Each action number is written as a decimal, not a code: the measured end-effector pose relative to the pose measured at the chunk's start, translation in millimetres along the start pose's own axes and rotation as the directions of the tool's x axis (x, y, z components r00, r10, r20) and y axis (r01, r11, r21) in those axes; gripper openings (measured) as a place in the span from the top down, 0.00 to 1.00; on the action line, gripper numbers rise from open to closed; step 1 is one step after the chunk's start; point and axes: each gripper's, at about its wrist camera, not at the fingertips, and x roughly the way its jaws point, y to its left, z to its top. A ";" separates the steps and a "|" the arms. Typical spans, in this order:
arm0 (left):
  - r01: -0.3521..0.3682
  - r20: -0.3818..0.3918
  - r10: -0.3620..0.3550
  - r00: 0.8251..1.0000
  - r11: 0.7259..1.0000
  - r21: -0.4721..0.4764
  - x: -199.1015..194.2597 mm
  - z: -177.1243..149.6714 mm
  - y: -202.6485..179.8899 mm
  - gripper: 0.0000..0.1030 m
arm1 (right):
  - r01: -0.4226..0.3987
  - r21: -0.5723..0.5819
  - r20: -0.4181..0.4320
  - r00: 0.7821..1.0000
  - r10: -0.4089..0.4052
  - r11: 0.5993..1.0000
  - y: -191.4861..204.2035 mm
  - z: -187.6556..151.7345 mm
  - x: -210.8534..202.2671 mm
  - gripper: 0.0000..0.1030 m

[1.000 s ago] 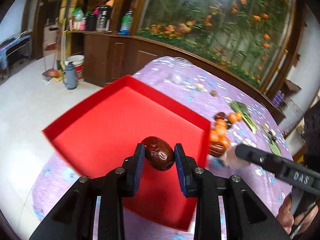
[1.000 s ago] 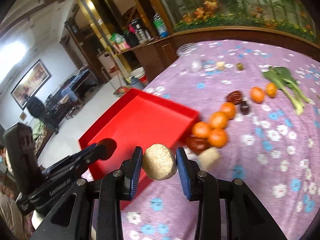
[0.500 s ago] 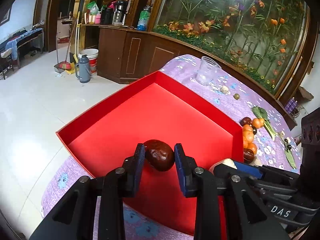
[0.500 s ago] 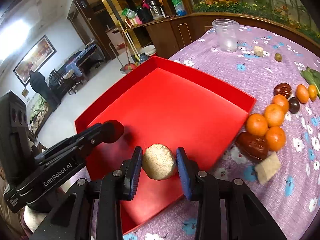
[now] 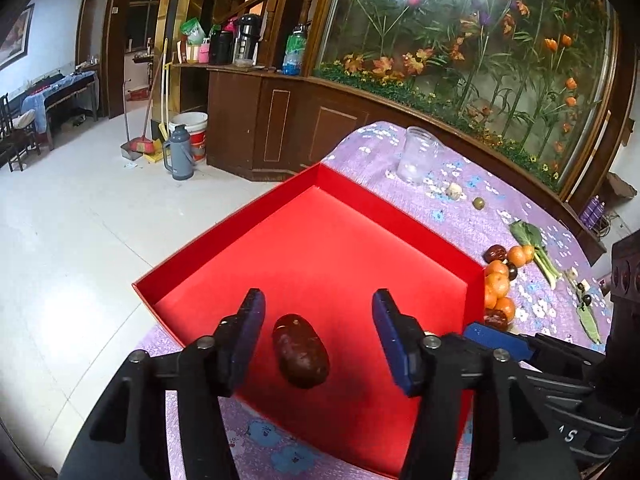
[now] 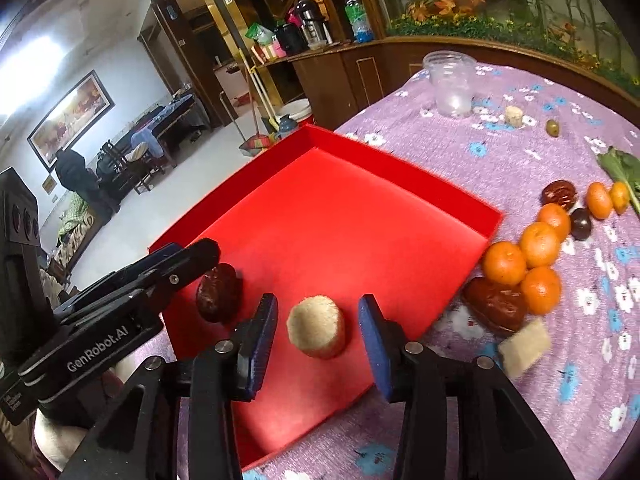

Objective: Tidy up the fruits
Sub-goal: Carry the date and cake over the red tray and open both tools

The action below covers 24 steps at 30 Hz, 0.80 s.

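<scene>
A red tray [image 5: 332,184] [image 6: 400,160] lies on the purple flowered tablecloth. My left gripper [image 5: 318,334] is open over its near part, and a dark red date [image 5: 301,350] lies loose between the jaws; the date also shows in the right wrist view [image 6: 218,292]. My right gripper [image 6: 318,330] is open, and a round beige piece [image 6: 317,326] lies free in the tray between its jaws. Several oranges [image 6: 528,256] and dates [image 6: 496,308] lie right of the tray.
A clear plastic cup [image 6: 450,84] stands at the table's far side. A beige cube [image 6: 524,346], a green leafy vegetable [image 5: 534,246], a small olive [image 6: 553,128] and a pale lump [image 6: 514,115] lie on the cloth. The table edge drops to the floor left of the tray.
Both grippers have opened. The date has left the left jaws and the beige piece the right jaws; both now lie in the tray.
</scene>
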 end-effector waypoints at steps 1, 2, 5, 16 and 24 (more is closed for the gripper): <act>0.001 0.005 -0.001 1.000 1.000 0.001 -3.2 0.7 -1.4 0.43 | 0.003 0.003 0.009 1.000 -0.003 1.000 -2.7 -0.4 -5.0 0.54; 0.004 0.011 -0.004 1.000 1.000 0.003 -7.3 1.7 -3.0 0.41 | 0.008 0.009 0.021 1.000 -0.008 1.000 -6.6 -1.1 -10.9 0.54; 0.012 0.024 -0.013 1.000 1.000 0.006 -16.2 3.1 -7.8 0.38 | 0.026 0.039 0.056 0.998 -0.028 0.999 -23.1 -5.1 -31.5 0.53; 0.080 0.004 -0.080 0.997 0.993 0.086 -26.7 -9.4 -54.2 0.35 | 0.173 0.208 0.121 0.972 -0.201 0.963 -112.4 -43.6 -103.6 0.48; 0.116 -0.030 -0.113 0.993 0.982 0.152 -24.0 -19.7 -86.7 0.35 | 0.186 0.190 0.092 0.974 -0.206 0.964 -119.2 -47.5 -91.2 0.48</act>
